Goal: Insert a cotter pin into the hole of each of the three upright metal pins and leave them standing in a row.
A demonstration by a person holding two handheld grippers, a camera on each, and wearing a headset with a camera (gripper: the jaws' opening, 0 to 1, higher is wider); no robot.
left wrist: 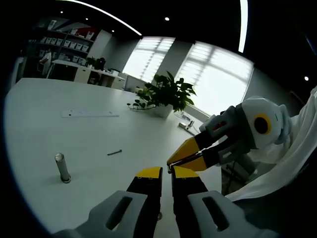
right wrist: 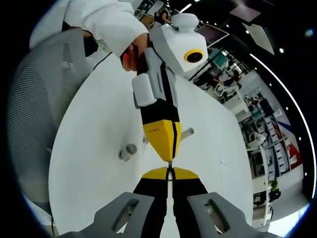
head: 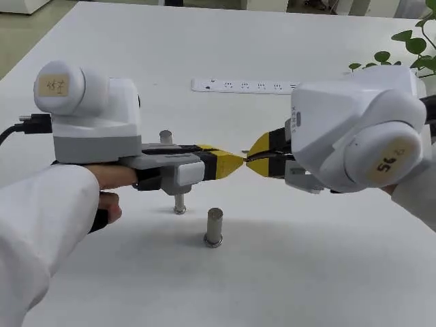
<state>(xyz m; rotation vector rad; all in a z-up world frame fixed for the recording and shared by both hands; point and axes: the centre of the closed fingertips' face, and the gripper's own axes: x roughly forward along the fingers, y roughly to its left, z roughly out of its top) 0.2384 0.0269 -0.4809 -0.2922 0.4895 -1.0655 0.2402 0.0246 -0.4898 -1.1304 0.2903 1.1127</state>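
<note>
The front metal pin is taken as the reference; it stands upright on the white table, nearest the person. A second metal pin stands just beyond it and to its left, beneath the left gripper. A third metal pin stands farther beyond the reference pin, partly hidden behind the same gripper. No cotter pin is seen in the hole of any of the three. The left gripper and the right gripper are held level above the reference pin and slightly beyond it, with their yellow tips brought point to point. The jaws of the left gripper are drawn in to a narrow slit. The jaws of the right gripper are likewise closed almost together. A thin dark sliver is visible at the meeting point in the right gripper view, but it is too small to be identified, and it cannot be told whether it is gripped. One cotter pin lies flat on the table in the left gripper view, apart from the metal pin shown there. A power strip lies well beyond the reference pin.
</note>
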